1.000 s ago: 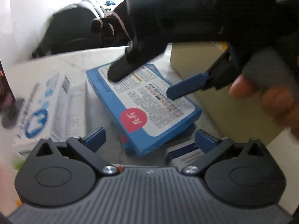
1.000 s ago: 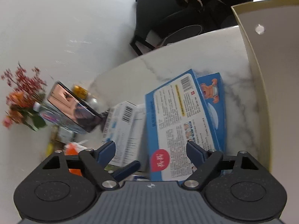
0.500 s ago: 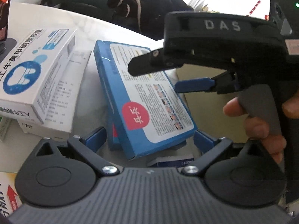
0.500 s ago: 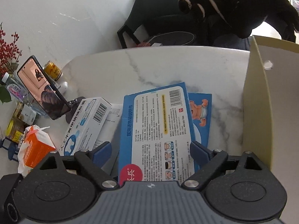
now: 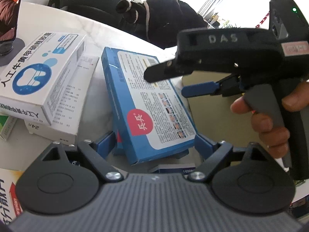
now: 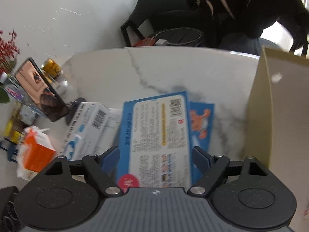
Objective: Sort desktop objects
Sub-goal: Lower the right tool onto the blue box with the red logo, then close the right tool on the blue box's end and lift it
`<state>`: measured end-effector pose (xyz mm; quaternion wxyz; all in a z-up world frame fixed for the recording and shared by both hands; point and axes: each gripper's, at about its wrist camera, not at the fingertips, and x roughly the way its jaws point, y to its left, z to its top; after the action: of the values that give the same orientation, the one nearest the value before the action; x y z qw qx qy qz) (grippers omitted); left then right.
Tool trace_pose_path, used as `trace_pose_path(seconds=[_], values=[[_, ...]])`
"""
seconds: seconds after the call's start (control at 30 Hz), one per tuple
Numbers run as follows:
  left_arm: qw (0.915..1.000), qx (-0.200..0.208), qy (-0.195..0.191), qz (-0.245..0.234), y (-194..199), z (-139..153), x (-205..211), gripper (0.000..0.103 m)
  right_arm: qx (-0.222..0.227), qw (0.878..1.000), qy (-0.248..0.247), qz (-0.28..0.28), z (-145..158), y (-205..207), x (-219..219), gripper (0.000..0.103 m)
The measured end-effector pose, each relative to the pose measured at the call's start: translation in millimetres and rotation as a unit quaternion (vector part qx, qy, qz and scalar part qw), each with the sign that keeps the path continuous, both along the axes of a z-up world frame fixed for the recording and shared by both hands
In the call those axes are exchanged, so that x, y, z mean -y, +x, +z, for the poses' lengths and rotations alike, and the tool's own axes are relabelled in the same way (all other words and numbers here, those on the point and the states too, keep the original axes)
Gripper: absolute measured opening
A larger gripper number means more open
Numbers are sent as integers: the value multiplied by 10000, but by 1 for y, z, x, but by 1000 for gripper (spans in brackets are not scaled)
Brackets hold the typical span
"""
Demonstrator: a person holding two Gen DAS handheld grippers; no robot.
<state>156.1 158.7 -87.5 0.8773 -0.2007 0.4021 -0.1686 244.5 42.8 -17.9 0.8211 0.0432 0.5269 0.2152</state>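
A blue box with a white label lies on the marble table, on top of a second blue box; it also shows in the right wrist view. My left gripper is open, its jaws either side of the box's near end. My right gripper is open and hovers over the same box; it shows from the side in the left wrist view, held by a hand. A white and blue box lies stacked on another white box to the left.
A beige open box stands at the right, its wall close to the blue boxes. A phone on a stand, bottles, a can and an orange tissue pack crowd the left. A small blue-edged box lies under my left gripper.
My left gripper has swung round and closed in on the near end of the blue box. My right gripper has moved over the box and lowered toward it.
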Motion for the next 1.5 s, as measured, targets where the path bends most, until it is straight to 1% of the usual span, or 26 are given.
trace_pose_path(seconds=[0.07,0.13,0.2,0.27,0.33,0.37,0.4,0.5,0.6,0.63,0.67,0.7,0.73,0.77,0.83,0.87,0.93,1.03,1.2,1.27,1.33,1.4,1.43,1.5], values=[[10000,-2,68,-22,1,0,0,89,-72,9999,-116,62,-6,1,-5,89],[9998,10,199,-58,1,-1,3,89,-138,9996,-220,108,-15,1,-9,90],[9997,16,230,-1,-2,0,3,89,-252,9996,-114,112,-20,0,-9,89],[9999,48,70,103,-5,3,-3,89,-360,9993,44,105,-24,0,-8,89],[9994,164,-264,178,-12,9,-10,87,-387,9991,110,145,-22,-3,-7,89],[9988,222,-394,187,-16,13,-12,87,-419,9988,191,166,-20,-3,-6,89],[9985,270,-436,200,-20,16,-13,87,-492,9981,325,192,-20,-3,-5,89],[9982,482,-304,173,-28,27,-10,87,-752,9936,829,138,-19,-1,-1,89],[9975,675,-122,172,-45,39,-8,82,-1056,9862,1273,85,-18,3,5,89],[9972,722,-46,176,-45,42,-7,76,-1154,9833,1406,84,-18,4,7,89],[9970,758,32,183,-46,45,-6,68,-1218,9811,1503,95,-17,5,9,89],[9967,777,115,213,-44,47,-6,63,-1217,9805,1536,112,-14,5,10,89],[9965,773,181,264,-48,49,-6,54,-1191,9807,1545,115,-11,5,12,89],[9964,743,212,336,-54,52,-8,47,-1177,9808,1552,119,-9,5,14,89],[9961,675,239,516,-52,54,-10,40,-1189,9805,1561,126,-4,5,17,89],[9959,637,255,594,-50,54,-11,30,-1202,9802,1571,131,-4,5,19,89],[9950,490,421,767,-49,53,-13,20,-1198,9797,1601,158,-1,4,23,89],[9938,424,503,902,-46,54,-14,20,-1128,9789,1702,91,6,4,31,89],[9859,522,1284,941,-54,66,7,20,-991,9783,1818,73,25,3,35,88],[9823,591,1522,916,-52,70,18,20,-957,9782,1841,106,30,2,34,87],[9800,650,1674,860,-51,72,28,21,-915,9795,1791,127,34,0,30,86],[9799,711,1719,726,-51,74,35,27,-893,9813,1702,128,33,-1,26,82],[9813,746,1651,646,-53,75,37,33,-895,9822,1646,116,31,-1,23,81],[9840,770,1520,521,-53,75,40,37,-885,9846,1503,96,27,-2,19,75]])
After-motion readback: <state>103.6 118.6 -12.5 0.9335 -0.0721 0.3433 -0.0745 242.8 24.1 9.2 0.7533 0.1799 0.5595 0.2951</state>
